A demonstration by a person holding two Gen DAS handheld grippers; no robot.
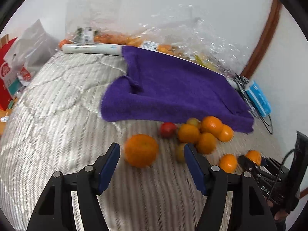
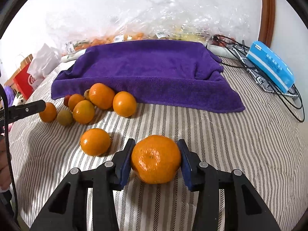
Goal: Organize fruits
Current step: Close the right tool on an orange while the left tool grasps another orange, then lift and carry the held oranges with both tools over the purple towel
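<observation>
**Fruit on a soft, sloping cover**

Risk sits with the right gripper (image 2: 156, 158): its blue pads meet both flanks of a mandarin (image 2: 156, 159) at lower centre, so a slack squeeze could let it roll off down the striped bedcover (image 2: 240, 154). The left gripper (image 1: 152, 165) hangs open and empty, a second orange (image 1: 141, 150) lying just beyond its fingers. A loose cluster of fruit (image 2: 92, 102) crowds the purple towel (image 2: 150, 71) edge at centre left; a careless sweep would scatter it. Black cables (image 2: 284, 96) and a blue packet (image 2: 271, 65) clutter the upper right.
</observation>
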